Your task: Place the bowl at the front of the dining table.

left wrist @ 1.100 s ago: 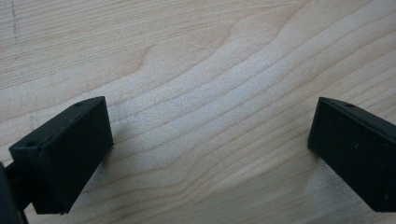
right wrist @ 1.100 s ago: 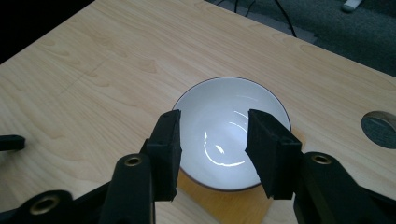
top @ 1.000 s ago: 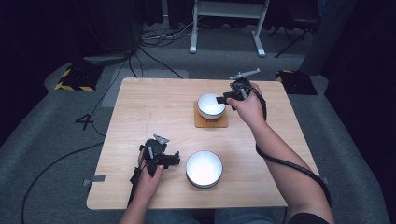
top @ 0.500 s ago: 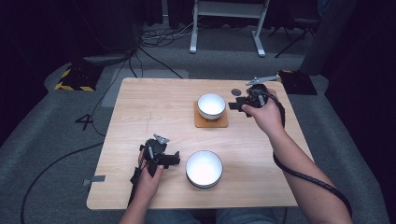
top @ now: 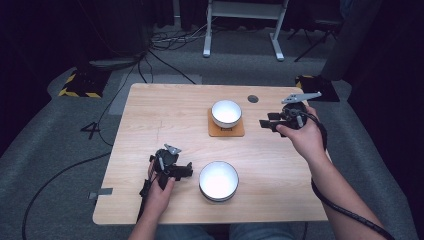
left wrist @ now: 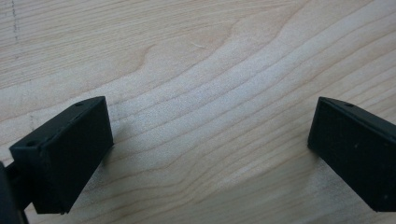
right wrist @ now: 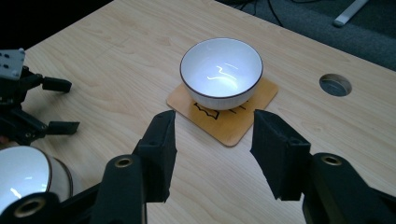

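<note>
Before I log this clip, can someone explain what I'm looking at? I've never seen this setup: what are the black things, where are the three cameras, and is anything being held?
There is no robot here. A person sits at a wooden table and holds a hand tool with two black jaws in each hand.

The wide picture comes from a camera fixed above the person, looking down at the table. The other two come from cameras mounted on the tools, each looking out along its own jaws.

The left gripper rests low near the table's front edge; its own view shows its jaws wide apart over bare wood. The right gripper hangs to the right of the small bowl, jaws open and pointed at it.

That small bowl stands on a wooden coaster. A larger bowl sits near the front edge. Neither gripper holds anything.
</note>
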{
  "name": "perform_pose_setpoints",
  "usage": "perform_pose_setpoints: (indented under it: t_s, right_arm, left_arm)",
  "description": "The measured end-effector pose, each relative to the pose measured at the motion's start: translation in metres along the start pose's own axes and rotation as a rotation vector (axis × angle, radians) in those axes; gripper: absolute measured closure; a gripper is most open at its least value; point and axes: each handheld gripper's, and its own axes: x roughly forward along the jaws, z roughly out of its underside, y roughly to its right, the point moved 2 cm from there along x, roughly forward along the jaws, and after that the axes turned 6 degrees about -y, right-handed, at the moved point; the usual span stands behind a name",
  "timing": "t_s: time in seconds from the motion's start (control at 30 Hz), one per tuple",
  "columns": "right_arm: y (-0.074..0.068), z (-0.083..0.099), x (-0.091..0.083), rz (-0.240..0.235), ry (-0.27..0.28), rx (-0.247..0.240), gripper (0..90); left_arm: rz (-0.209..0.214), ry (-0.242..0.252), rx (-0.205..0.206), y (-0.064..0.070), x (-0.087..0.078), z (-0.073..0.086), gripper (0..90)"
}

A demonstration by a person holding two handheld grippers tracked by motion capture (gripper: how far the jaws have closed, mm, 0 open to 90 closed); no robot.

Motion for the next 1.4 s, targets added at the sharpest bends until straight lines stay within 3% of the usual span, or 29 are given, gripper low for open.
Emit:
perform_pose_setpoints:
  t_s: [0.13, 0.33, 0.63, 0.87, 1.1, 1.4]
  right_arm:
    - [-0.006, 0.012, -0.015, 0.025, 0.010, -0.047, 50.5]
    - [-0.003, 0.036, -0.032, 0.046, 0.004, -0.025, 48.9]
    - [0.003, 0.076, -0.039, 0.036, -0.037, -0.003, 48.8]
    - [-0.005, 0.099, -0.043, 0.019, -0.087, 0.014, 47.7]
    - [-0.011, 0.118, -0.039, 0.033, -0.116, -0.006, 47.9]
    - [-0.017, 0.142, -0.019, -0.008, -0.095, -0.038, 47.9]
  left_arm:
    - [-0.004, -0.001, 0.001, 0.000, 0.000, 0.000, 0.1]
    - [-0.004, -0.001, 0.000, 0.000, 0.000, 0.000, 0.1]
    - [-0.007, 0.000, 0.002, 0.000, 0.000, 0.000, 0.1]
    - [-0.009, 0.001, 0.001, 0.000, 0.000, 0.000, 0.1]
    - [-0.008, 0.002, 0.002, 0.000, 0.000, 0.000, 0.1]
    - [-0.008, 0.002, 0.002, 0.000, 0.000, 0.000, 0.1]
